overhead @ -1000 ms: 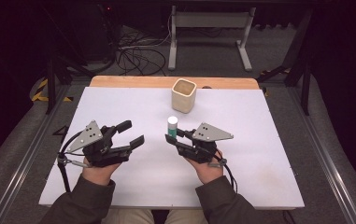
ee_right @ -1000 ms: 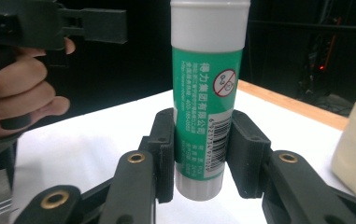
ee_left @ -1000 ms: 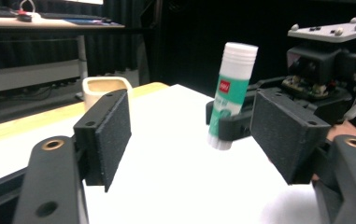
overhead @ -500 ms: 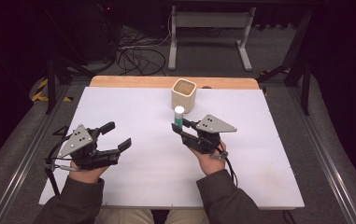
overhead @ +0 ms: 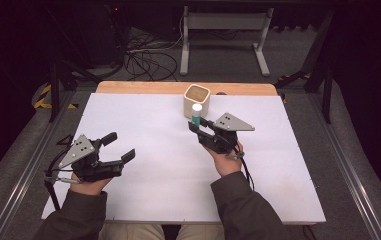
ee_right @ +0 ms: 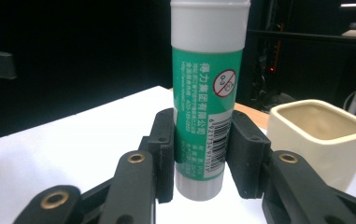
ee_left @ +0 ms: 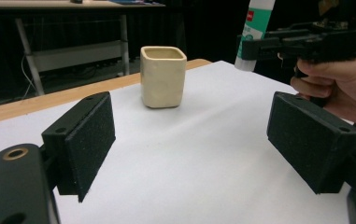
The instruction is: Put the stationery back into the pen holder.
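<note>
Glue stick [ee_right: 208, 100] sits upright, squeezed tight in my right gripper [overhead: 201, 128], lifted off the table [overhead: 158, 125] just near the cup [overhead: 197, 99]. My left gripper [overhead: 115, 150] waits wide open, holding nothing. I think dropping it in the cup is left.

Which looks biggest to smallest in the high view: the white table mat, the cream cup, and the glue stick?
1. White table mat, by far the largest.
2. Cream cup.
3. Glue stick, narrower than the cup; its lower part is hidden in the right gripper, so its full length is unclear.
</note>
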